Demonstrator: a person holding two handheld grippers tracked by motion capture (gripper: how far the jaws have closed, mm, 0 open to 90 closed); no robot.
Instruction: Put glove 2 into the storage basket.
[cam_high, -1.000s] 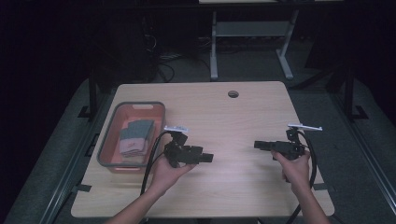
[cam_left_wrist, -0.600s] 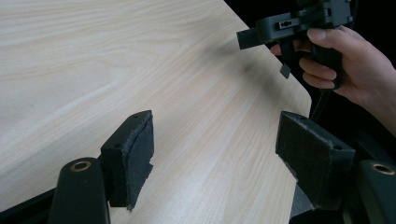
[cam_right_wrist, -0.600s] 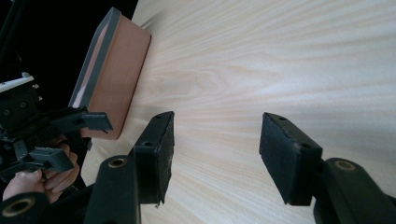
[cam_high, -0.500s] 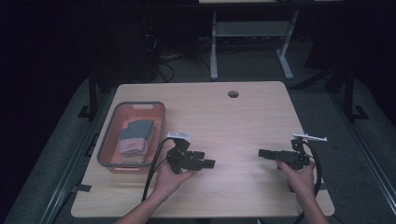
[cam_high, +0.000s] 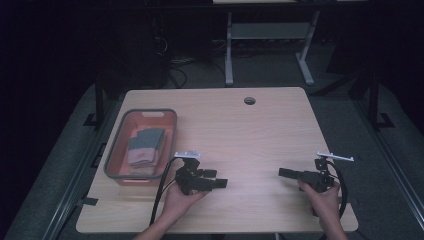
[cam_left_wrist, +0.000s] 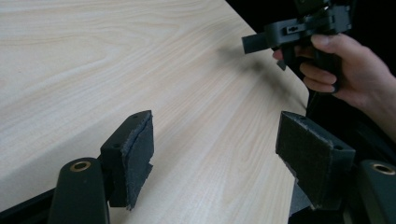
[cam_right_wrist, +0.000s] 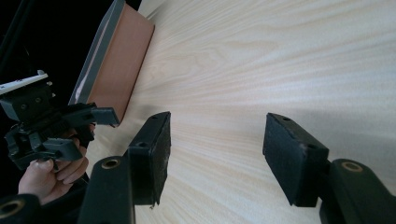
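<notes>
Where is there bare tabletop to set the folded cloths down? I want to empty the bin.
Free: the wide stretch of table between the bin and the right edge, up to the round hole. Also the strip between left gripper and right gripper. Crowded: the near-left corner, around the bin holding cloths.

Two handheld black tools, pistol-grip bodies. Left tool (cam_high: 212, 179): matte black, white flat plate on top, thick black cable looping back from its rear. Right tool (cam_high: 286, 173): same build, pale plate on top, black cable curling behind the grip. Fingers (cam_left_wrist: 322, 70) bare, no gloves, no sleeves at the wrists. Pads (cam_left_wrist: 140, 158) dark, coarse, foam-like, edges frayed; rectangular blocks with small screw holes on the outer faces. Brass-ringed holes in rounded black arms just behind each pad (cam_right_wrist: 156, 154). Moulded slot marking on right tool's side.
</notes>
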